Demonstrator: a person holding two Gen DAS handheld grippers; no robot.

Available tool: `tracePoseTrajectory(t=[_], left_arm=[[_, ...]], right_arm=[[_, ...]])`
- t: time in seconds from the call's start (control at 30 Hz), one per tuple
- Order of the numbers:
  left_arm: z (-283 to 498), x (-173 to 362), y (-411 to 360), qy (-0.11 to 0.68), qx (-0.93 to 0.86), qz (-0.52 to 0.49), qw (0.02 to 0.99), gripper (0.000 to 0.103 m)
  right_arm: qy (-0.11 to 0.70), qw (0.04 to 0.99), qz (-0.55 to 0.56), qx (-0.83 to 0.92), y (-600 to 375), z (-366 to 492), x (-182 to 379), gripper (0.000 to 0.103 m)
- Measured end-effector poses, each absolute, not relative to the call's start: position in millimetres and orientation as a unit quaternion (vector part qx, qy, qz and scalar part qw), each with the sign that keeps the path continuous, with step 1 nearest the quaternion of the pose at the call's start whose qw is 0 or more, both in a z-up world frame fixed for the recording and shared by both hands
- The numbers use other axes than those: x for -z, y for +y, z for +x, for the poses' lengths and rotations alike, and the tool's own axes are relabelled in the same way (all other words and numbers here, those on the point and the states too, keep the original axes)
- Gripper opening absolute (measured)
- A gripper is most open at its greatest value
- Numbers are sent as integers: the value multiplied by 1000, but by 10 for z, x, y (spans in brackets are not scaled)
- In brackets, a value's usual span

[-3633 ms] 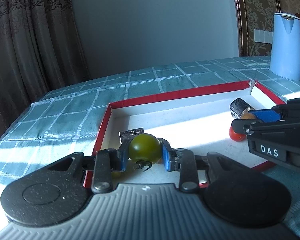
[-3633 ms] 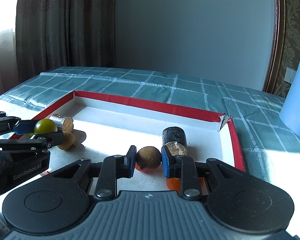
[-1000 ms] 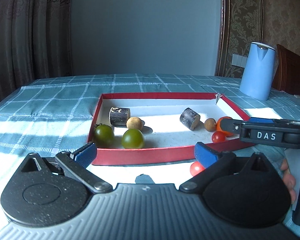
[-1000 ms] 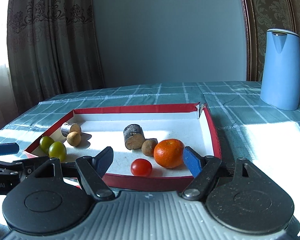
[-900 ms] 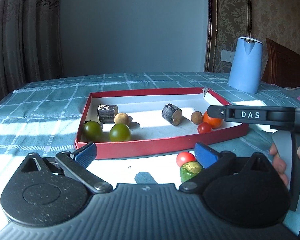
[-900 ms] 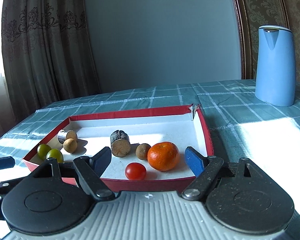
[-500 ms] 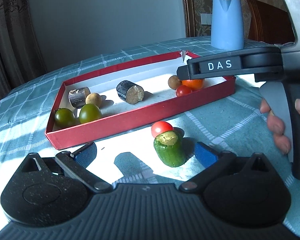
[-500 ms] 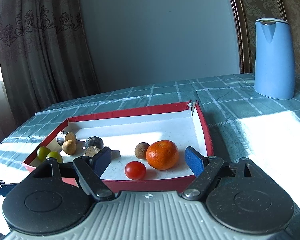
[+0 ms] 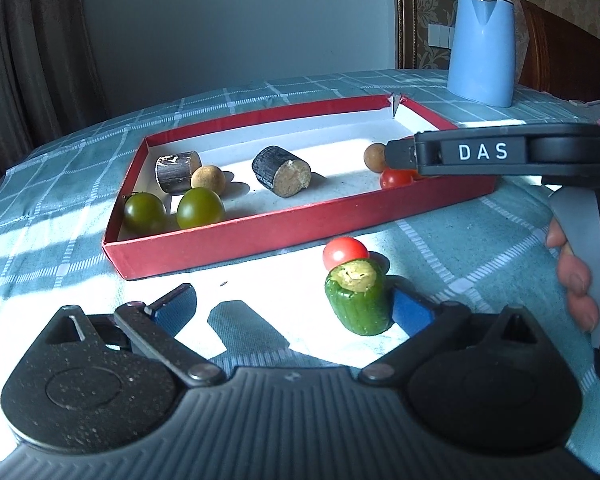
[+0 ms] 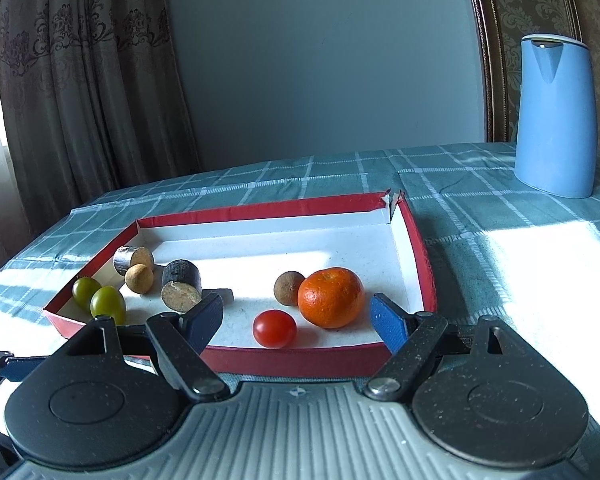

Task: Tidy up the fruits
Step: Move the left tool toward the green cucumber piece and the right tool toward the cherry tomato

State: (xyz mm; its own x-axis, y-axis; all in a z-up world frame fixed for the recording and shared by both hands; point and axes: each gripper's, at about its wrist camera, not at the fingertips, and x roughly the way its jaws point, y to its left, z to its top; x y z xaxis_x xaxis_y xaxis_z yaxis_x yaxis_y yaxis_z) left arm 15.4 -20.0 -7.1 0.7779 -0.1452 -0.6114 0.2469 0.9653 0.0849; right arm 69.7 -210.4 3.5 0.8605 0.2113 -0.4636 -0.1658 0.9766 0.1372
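Note:
A red tray [image 9: 236, 240] [image 10: 292, 358] with a white floor holds two green tomatoes [image 9: 200, 208] [image 10: 108, 304], two dark cut cylinders [image 9: 282, 171] [image 10: 181, 285], two brown longans [image 9: 208, 179] [image 10: 289, 288], a red cherry tomato [image 10: 274, 328] and an orange [image 10: 331, 297]. Outside the tray's near wall a green cucumber piece [image 9: 358, 302] stands upright with a red cherry tomato [image 9: 345, 252] just behind it. My left gripper [image 9: 292, 308] is open and empty; its right finger [image 9: 414, 312] is next to the cucumber piece. My right gripper [image 10: 298, 320] is open and empty, level with the tray's near wall; it also shows in the left wrist view [image 9: 480, 152].
A blue kettle [image 9: 482, 48] [image 10: 554, 116] stands at the back right on the teal checked tablecloth [image 9: 60, 160]. Curtains hang at the left. A wooden chair [image 9: 560, 60] is behind the kettle. A hand [image 9: 572, 272] grips the right tool.
Both grippers let go of their fruit in the tray, opened and drew back. The left gripper then moved right and down toward the cucumber piece and the cherry tomato outside the tray.

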Motion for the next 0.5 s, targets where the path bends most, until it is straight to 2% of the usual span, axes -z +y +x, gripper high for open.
tracePoseTrajectory(t=[0.07,0.13,0.5], left_arm=[[103,62,-209,308,110,88,941,92],[38,41,-217,291,109,96,946,89],[131,70,-294,307,109,108,939,96]], right_arm=[[248,963,46,-98,-2103,705,-34,81],[250,962,43,-99,-2096,707,-30,81],[252,962,26,-97,-2041,704,-20,81]])
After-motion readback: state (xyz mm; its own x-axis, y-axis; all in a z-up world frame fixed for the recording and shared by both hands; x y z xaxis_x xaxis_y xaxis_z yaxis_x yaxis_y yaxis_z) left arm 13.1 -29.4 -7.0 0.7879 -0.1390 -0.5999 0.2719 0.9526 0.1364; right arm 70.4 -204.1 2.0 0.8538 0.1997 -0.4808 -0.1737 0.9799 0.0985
